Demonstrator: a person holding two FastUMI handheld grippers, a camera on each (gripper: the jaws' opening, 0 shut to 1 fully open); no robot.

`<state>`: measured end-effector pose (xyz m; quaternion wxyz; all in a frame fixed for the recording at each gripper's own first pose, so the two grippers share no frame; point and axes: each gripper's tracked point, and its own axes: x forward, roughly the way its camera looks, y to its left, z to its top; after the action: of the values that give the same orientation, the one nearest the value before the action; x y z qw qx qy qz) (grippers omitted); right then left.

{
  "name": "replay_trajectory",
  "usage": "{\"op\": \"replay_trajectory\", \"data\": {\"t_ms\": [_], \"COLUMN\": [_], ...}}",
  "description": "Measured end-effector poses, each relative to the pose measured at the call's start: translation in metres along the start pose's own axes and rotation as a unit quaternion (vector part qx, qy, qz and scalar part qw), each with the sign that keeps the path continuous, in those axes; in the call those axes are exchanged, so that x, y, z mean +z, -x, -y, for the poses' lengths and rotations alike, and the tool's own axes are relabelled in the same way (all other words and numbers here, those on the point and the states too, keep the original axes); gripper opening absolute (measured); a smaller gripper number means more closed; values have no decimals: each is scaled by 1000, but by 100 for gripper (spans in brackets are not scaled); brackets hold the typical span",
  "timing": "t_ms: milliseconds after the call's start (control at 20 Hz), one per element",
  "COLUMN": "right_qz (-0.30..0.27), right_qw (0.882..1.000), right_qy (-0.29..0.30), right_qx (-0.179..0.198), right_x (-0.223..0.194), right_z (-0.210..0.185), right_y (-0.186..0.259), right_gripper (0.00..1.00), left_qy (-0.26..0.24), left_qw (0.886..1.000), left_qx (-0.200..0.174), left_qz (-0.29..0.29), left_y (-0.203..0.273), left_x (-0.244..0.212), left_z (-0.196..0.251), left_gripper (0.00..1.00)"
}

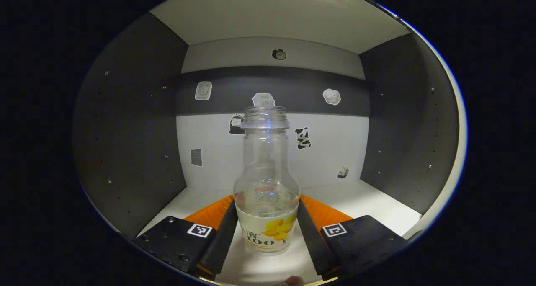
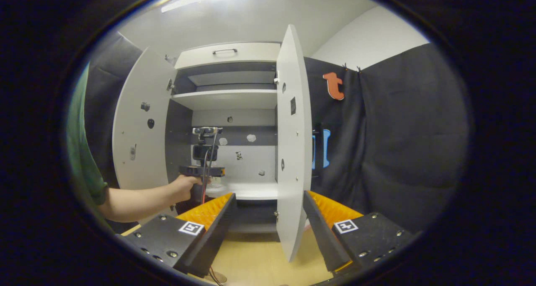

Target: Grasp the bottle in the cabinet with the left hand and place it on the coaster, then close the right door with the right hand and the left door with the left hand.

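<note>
In the left gripper view a clear, uncapped bottle (image 1: 266, 181) with a fruit label stands upright on the cabinet's white lower shelf (image 1: 377, 206). My left gripper (image 1: 266, 219) has a finger against each side of the bottle's lower body. The right gripper view shows that same gripper (image 2: 203, 171) farther off, held by a hand at the shelf's front. My right gripper (image 2: 268, 210) is open in front of the cabinet, over the table. The right door (image 2: 293, 143) stands open, edge-on ahead of it. Opposite, the left door (image 2: 140, 122) is swung wide.
Small stickers dot the cabinet's back wall (image 1: 272, 152), and dark side walls flank the shelf. An upper shelf (image 2: 226, 98) and a drawer (image 2: 226, 53) sit above. A person's forearm (image 2: 142, 200) reaches in from the left over the wooden tabletop (image 2: 259, 265).
</note>
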<state>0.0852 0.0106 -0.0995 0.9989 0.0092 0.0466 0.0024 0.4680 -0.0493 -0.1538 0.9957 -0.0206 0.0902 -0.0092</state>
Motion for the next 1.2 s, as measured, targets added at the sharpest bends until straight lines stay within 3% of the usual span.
{"op": "replay_trajectory", "data": {"t_ms": [200,500,600,750,900,1050,1200], "right_qz": [1,15,18,27,37,26,24], "right_qw": [1000,999,999,999,999,999,1000], "right_qy": [-12,-34,-37,-39,-28,-18,-14], "right_qx": [-6,1,4,10,15,12,9], "right_x": [-9,1,3,3,1,-6,-8], "right_z": [6,7,6,9,18,35,46], "right_y": [31,75,92,119,140,151,155], "right_gripper": [97,97,97,97,97,96,96], "left_qy": [-2,-2,-6,-12,35,-5,-15], "left_qw": [1000,995,993,994,992,992,994], "left_qx": [-18,-67,-66,-64,-111,-95,-98], "left_qz": [12,76,97,84,47,83,43], "left_y": [57,175,212,261,311,339,356], "left_x": [20,51,49,10,-58,-105,-178], "left_z": [8,33,33,38,61,52,52], "left_gripper": [81,80,80,80,80,80,79]}}
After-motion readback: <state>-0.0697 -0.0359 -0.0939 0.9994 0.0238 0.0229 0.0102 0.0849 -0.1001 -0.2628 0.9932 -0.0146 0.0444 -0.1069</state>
